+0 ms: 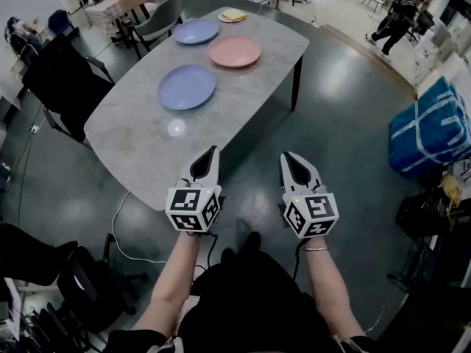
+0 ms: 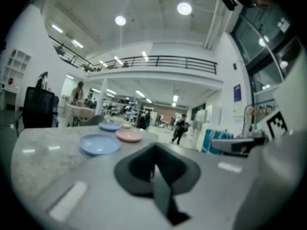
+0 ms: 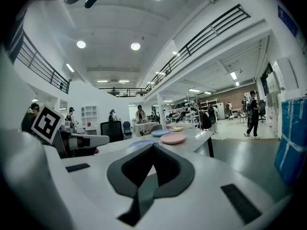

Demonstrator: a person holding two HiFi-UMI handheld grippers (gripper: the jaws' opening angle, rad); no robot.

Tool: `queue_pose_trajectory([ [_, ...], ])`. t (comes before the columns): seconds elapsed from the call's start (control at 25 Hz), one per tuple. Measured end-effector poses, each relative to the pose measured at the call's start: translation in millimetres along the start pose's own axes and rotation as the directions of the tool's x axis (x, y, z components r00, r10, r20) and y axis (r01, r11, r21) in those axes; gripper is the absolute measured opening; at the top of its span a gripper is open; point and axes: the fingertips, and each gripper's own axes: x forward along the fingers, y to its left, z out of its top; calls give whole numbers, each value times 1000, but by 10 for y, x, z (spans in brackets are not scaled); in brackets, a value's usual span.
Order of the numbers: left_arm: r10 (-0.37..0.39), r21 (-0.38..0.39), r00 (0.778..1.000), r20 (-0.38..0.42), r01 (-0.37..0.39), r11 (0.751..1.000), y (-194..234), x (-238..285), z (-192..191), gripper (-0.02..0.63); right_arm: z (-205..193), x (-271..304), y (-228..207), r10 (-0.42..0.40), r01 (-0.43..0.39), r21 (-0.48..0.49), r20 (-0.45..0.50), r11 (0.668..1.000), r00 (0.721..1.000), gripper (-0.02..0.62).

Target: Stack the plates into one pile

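Observation:
Three plates lie on the grey table [image 1: 140,142]: a blue plate [image 1: 187,87] nearest me, a pink plate [image 1: 234,51] behind it to the right, and a second blue plate [image 1: 196,31] farther back. A small yellow plate [image 1: 234,15] sits at the far end. My left gripper [image 1: 208,155] hangs shut and empty over the table's near edge. The right gripper [image 1: 293,159] is shut and empty beside the table, over the floor. In the left gripper view the near blue plate [image 2: 100,144] and pink plate [image 2: 128,136] lie ahead. The right gripper view shows the pink plate [image 3: 173,138].
A black chair [image 1: 66,87] stands at the table's left side and a grey chair [image 1: 158,22] at the far left. A blue bag [image 1: 430,127] sits on the floor at right. A person [image 1: 397,13] walks in the background. A white cable [image 1: 129,230] runs across the floor.

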Motion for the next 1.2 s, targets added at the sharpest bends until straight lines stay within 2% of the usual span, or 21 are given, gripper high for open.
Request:
queue_pose_trajectory([
  [0.28,14,4,1000,-21,-14,1000,-42,286,-39,6,48,146,-232,18,-18,8,11,1000,1000,5],
  [0.68,74,19,997,-20,-74,997,-61,601,3,6,101,348,-492,58,-59,37,20,998,998,6],
  [1.2,164,-3,985,-55,-165,986,525,1020,-38,6,126,1019,-662,89,-88,79,-7,993,996,6],
])
